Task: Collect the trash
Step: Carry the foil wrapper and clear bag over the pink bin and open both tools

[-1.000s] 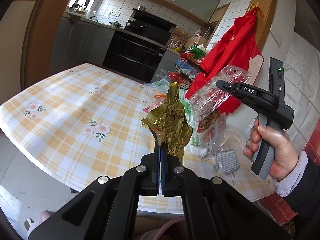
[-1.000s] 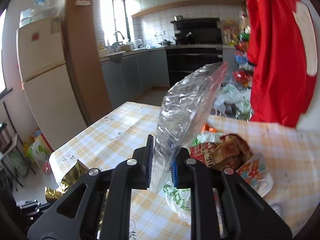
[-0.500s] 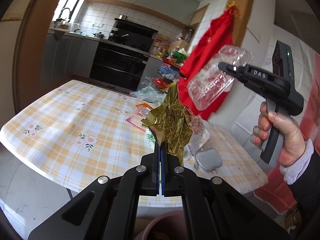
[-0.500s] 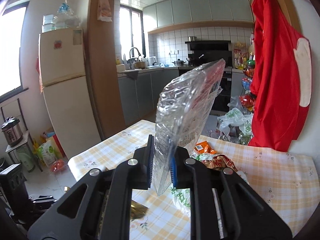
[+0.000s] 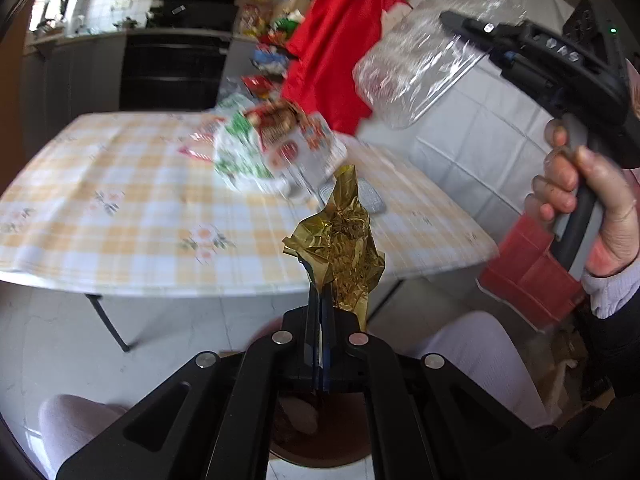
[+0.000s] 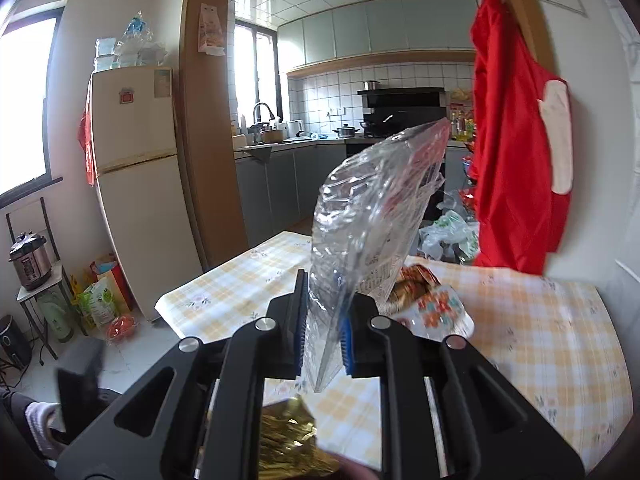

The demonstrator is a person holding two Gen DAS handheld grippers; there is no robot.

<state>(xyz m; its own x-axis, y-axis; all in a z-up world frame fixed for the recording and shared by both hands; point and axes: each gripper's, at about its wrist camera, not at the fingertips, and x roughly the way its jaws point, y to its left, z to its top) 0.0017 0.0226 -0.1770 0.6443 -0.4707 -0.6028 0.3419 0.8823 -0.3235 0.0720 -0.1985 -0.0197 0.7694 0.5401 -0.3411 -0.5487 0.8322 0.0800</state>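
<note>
Home kitchen with dining area. Fridge (image 6: 134,184), sink tap (image 6: 262,110), black stove with hood (image 6: 400,108) (pots on the counter), tiled wall. Checked-cloth table (image 6: 560,320) up front.

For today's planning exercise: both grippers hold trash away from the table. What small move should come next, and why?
Probably lower the left gripper and release the gold foil wrapper into the brown bin directly beneath it; the right gripper holds the clear plastic tray higher.

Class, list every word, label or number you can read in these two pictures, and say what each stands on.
"DAS": white letters on the black body of the right tongs, seen upside down in the left view.
Packets: print blurred, unreadable.
Tray: label too small to read.
Fridge: stickers too small to read.
</note>
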